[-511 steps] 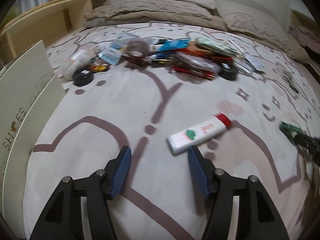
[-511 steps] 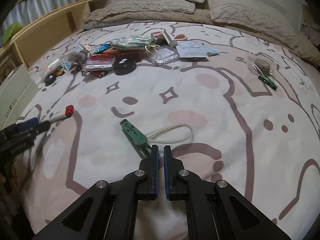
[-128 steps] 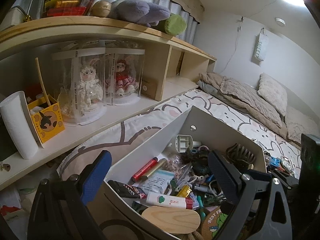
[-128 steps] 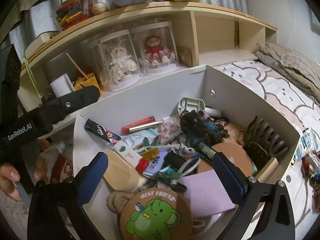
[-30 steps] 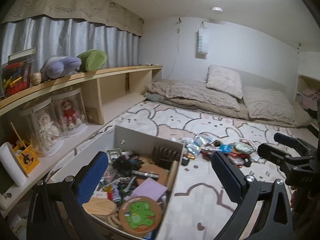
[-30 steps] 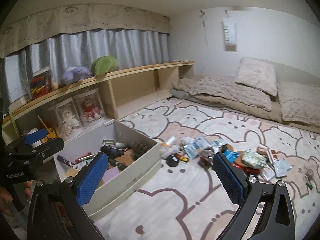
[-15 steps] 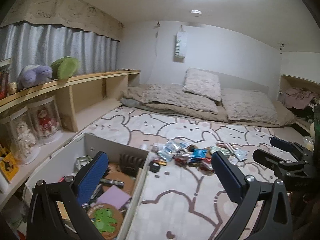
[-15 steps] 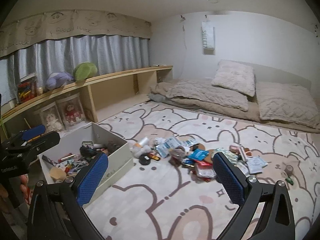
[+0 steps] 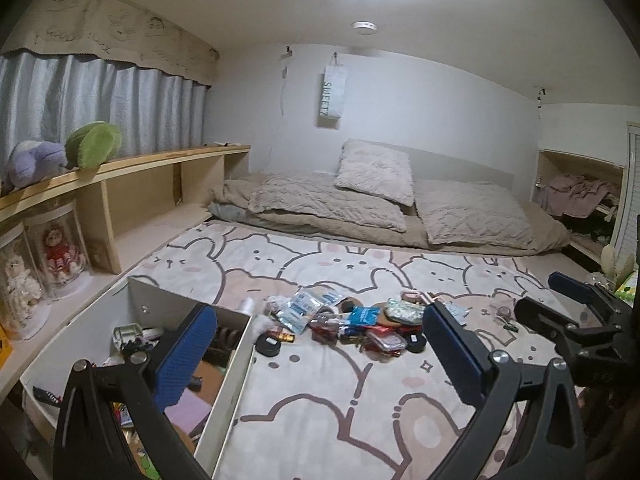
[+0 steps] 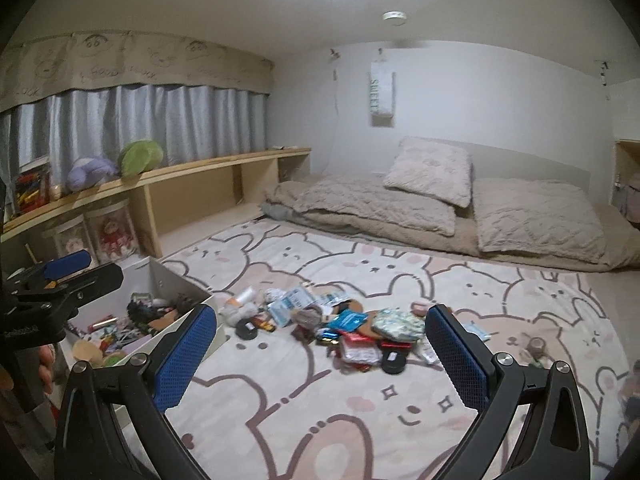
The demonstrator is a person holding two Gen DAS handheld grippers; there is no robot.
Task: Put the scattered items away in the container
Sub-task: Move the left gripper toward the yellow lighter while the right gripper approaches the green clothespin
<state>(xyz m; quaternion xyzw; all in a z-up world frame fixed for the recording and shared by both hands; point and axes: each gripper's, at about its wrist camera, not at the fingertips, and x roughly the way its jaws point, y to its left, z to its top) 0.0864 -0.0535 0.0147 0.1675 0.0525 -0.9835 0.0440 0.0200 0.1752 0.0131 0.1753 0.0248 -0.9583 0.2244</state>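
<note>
Both jaws were spread wide and empty. The left gripper (image 9: 320,356) hid part of the box (image 9: 230,392), which sat beside its left jaw. The pile (image 10: 344,332) lay between the right gripper's (image 10: 320,356) jaws, blurred, items hard to name.

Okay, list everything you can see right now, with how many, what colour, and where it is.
container: one, white, open, left on the rug, already holding items
scattered items: one pile, mixed colours, mid-rug, right of the container
black round tin: one, beside the container's wall
rug: one, cream with bunny outlines
pillows: three, beige, at the far wall
plush toys: two, green and purple, on the wooden shelf
dolls: two, in clear cases under the shelf
left gripper: open, empty
right gripper: open, empty
</note>
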